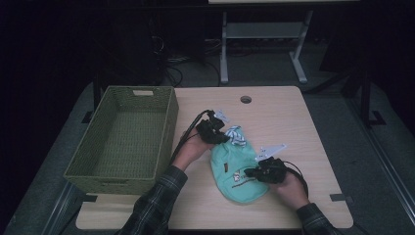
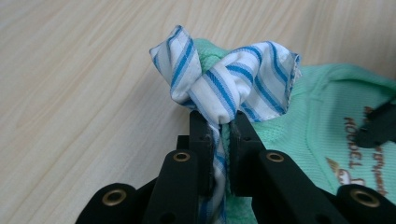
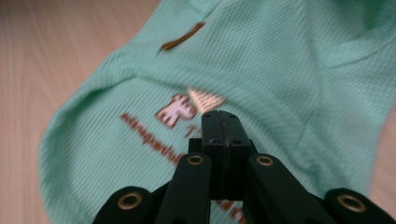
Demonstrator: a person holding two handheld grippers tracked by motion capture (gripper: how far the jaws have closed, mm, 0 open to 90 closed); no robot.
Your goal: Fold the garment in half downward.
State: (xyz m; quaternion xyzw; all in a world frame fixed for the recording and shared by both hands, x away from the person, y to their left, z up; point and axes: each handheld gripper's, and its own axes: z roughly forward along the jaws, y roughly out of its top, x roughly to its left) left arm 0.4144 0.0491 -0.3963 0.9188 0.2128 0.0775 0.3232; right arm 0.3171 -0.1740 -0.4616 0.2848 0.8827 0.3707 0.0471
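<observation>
A mint-green small shirt (image 1: 230, 164) lies on the wooden table (image 1: 284, 117), with brown print (image 3: 177, 112) on its front. Its blue-and-white striped collar (image 2: 233, 79) is bunched into a knot-like fold at the far end. My left gripper (image 2: 219, 123) is shut on that striped cloth, lifting it a little off the table (image 1: 222, 138). My right gripper (image 1: 248, 172) rests on the shirt's printed area, jaws pressed together with no cloth visible between them (image 3: 220, 116). Its black tip (image 2: 378, 126) also appears at the right edge of the left gripper view.
A woven olive-green basket (image 1: 166, 132) stands empty along the left side of the table. A round cable hole (image 1: 245, 99) sits near the far edge. Beyond the table are a dark floor and white desk legs (image 1: 224, 49).
</observation>
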